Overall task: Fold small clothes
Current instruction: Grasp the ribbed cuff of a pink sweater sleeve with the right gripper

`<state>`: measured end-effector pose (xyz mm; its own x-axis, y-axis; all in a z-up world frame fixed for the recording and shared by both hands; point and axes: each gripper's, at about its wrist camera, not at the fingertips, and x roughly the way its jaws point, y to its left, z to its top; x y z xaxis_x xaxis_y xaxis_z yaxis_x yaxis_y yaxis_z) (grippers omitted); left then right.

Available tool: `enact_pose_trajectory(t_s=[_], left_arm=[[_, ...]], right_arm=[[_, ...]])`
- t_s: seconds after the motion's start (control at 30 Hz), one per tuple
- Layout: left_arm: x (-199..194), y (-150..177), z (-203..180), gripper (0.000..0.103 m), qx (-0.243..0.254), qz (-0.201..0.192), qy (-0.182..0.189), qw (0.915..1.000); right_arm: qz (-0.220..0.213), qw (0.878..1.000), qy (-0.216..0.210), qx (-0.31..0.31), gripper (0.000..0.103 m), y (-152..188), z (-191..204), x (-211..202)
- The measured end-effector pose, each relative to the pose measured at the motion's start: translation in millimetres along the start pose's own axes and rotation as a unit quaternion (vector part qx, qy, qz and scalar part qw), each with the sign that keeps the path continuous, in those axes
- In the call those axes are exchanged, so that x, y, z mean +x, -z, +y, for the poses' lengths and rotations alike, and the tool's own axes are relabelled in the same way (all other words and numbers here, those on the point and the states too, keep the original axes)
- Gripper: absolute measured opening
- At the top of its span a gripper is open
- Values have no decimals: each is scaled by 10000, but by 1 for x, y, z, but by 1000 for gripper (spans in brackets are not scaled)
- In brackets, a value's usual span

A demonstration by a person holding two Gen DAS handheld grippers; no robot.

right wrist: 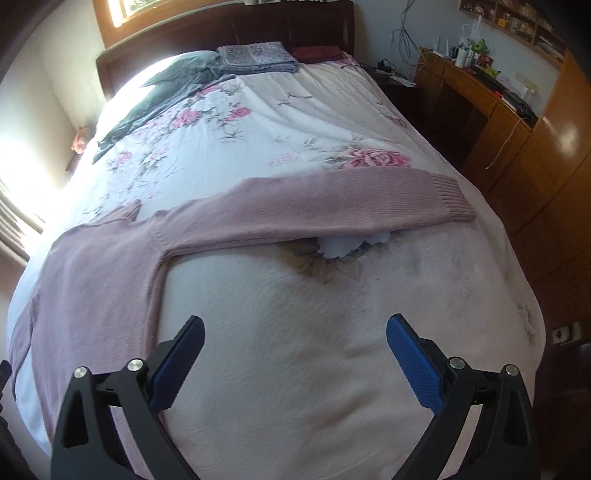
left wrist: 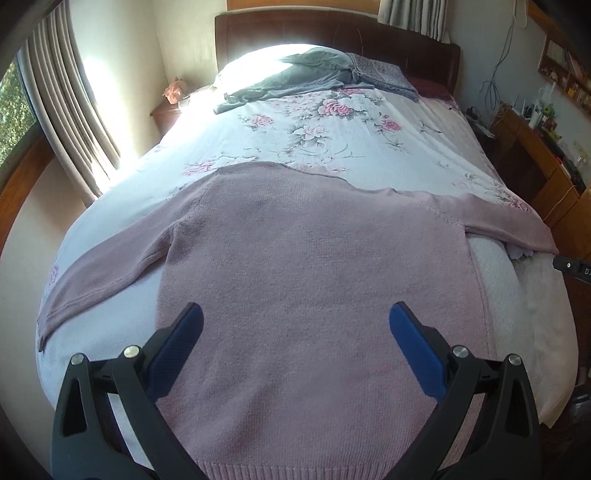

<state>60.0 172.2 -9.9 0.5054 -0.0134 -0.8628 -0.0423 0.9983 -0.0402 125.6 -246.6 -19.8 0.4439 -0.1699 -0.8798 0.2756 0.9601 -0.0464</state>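
Note:
A pink knitted sweater lies flat on the bed with both sleeves spread out sideways and its ribbed hem nearest me. My left gripper hovers open over the lower body of the sweater, with nothing between its blue pads. In the right wrist view the sweater fills the left side, and its right sleeve stretches across to a ribbed cuff. My right gripper is open above the bare bedspread, to the right of the sweater's side seam, holding nothing.
The bed has a white floral cover. A grey garment and a folded patterned cloth lie near the dark headboard. Curtains hang at left. A wooden desk with clutter stands right of the bed.

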Motion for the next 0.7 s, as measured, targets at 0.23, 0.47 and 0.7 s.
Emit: enact_pose_trajectory(t_s=[0.23, 0.47, 0.7], left_arm=[[36, -50, -81, 100, 58, -176, 137, 9997], [68, -71, -130, 100, 144, -94, 107, 9998], [75, -66, -137, 100, 224, -81, -69, 9997]], right_arm=[[972, 9888, -42, 1130, 97, -57, -145, 112], [1632, 9661, -485, 1944, 85, -71, -217, 198], [1586, 9531, -811, 2445, 64, -79, -243, 229]])
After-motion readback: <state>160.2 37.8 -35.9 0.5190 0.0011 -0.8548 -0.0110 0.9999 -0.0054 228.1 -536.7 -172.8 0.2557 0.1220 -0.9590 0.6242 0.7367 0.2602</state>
